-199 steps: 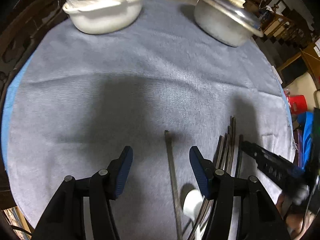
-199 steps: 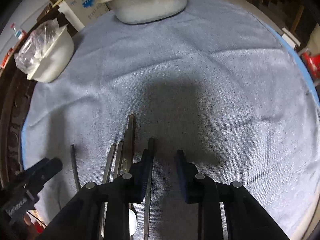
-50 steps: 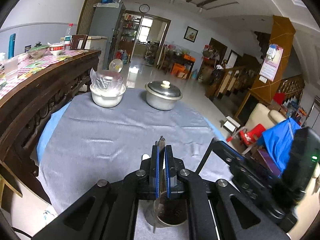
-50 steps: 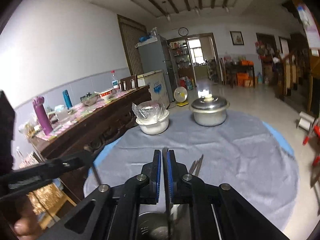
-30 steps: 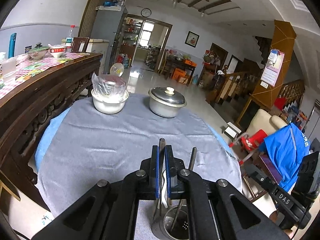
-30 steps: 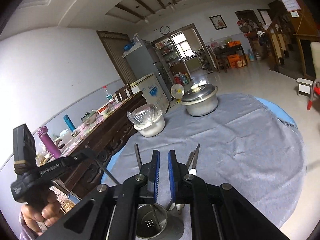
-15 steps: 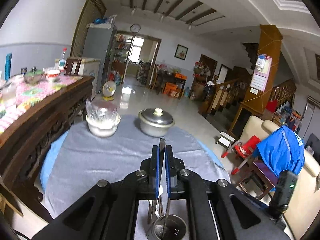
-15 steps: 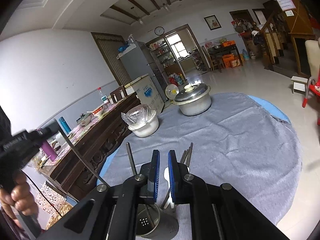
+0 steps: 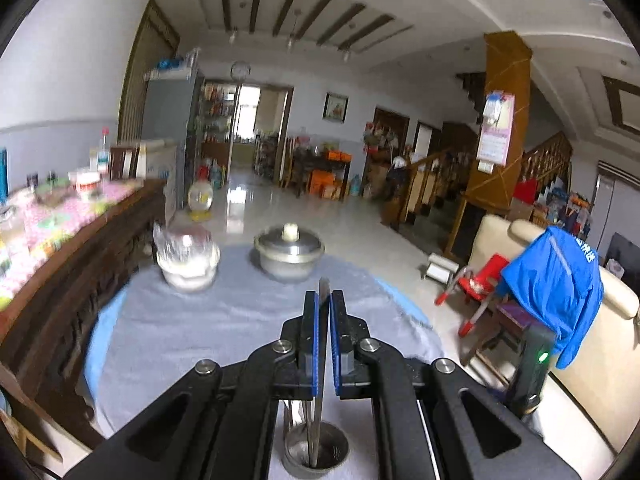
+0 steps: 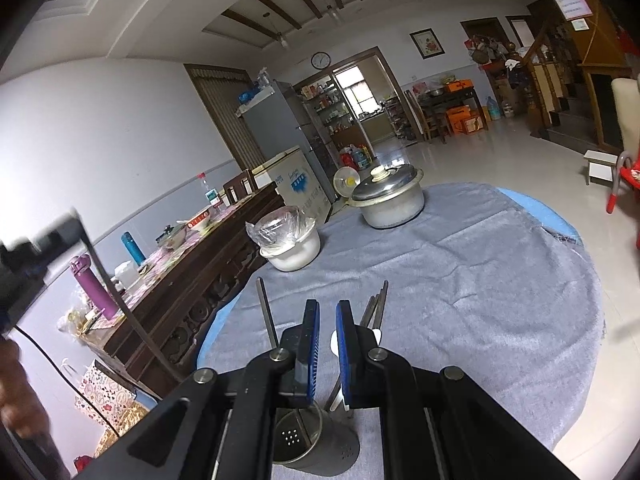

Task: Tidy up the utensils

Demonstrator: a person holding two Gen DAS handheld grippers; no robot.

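Left claw (image 9: 324, 340) clamped on a thin metal utensil (image 9: 323, 292); its tip pokes above the blue pads at frame centre, shaft runs down into the perforated steel holder (image 9: 316, 454) at bottom centre of the left wrist view; right claw (image 10: 327, 344) narrow, small gap between pads, nothing seen gripped; same holder (image 10: 316, 446) sits under it at bottom centre of the right wrist view; more utensils (image 10: 376, 308) lie on the grey-clothed bench (image 10: 480, 288) just behind the right pads, one dark stick (image 10: 266, 312) to their left; lidded pot (image 10: 388, 198) and plastic-covered white bowl (image 10: 292, 246) at the bench's far edge.
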